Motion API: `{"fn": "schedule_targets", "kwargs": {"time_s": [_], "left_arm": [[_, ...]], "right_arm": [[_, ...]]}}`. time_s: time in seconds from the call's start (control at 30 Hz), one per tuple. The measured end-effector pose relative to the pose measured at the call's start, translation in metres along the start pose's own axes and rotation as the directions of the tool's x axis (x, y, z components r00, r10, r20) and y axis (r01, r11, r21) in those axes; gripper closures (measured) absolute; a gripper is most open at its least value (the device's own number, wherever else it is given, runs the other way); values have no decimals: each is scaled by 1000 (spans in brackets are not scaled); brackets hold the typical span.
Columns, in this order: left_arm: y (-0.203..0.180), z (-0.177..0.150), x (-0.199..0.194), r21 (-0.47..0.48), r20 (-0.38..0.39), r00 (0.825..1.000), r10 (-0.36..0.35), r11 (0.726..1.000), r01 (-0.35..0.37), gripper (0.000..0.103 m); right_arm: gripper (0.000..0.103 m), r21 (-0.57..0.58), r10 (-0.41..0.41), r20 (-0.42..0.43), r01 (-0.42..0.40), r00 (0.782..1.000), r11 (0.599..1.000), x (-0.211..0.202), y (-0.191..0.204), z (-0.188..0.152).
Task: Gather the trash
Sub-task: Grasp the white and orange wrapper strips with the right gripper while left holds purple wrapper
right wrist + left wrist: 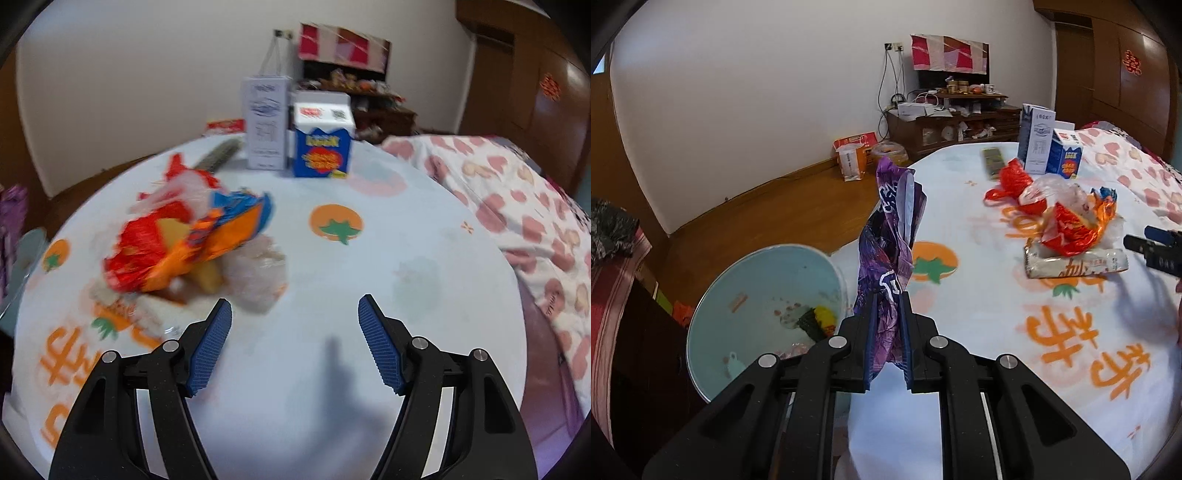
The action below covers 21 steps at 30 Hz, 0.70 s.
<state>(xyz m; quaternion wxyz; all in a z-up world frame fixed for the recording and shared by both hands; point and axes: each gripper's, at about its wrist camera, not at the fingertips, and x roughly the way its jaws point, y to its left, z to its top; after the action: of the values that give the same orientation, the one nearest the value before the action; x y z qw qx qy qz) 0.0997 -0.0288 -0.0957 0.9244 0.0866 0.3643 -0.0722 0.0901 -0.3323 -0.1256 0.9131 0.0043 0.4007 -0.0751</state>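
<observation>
The left tongs (888, 295) are clenched on a purple wrapper (892, 236), held upright at the bench's left edge, just right of a pale blue bin (753, 280) on the floor. The right tongs (294, 308) stand released over bare tablecloth (369, 266), with a heap of red and orange wrappers (177, 243) just to their far left. Two cartons (321, 147) stand at the far side.

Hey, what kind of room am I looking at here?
Most likely a bedroom in a home: a heart-patterned quilt lies beside the cloth-covered table, a wooden cabinet stands cluttered against the wall, and wood wardrobe doors fill the far corner.
</observation>
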Motion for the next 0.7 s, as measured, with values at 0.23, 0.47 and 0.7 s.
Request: {"fn": "schedule_targets", "kwargs": {"time_s": [0.23, 0.47, 0.7], "left_arm": [[7, -9, 5, -12, -15, 1000, -17, 1000, 17, 91], [27, -18, -1, -31, -15, 1000, 7, 999, -8, 91], [39, -29, -3, -50, -28, 999, 29, 998, -31, 91]], "right_arm": [[32, -55, 104, -73, -108, 992, 993, 1, 16, -13], [32, -202, 215, -71, -225, 974, 953, -42, 64, -39], [38, -249, 290, 6, -279, 957, 927, -61, 90, -28]]}}
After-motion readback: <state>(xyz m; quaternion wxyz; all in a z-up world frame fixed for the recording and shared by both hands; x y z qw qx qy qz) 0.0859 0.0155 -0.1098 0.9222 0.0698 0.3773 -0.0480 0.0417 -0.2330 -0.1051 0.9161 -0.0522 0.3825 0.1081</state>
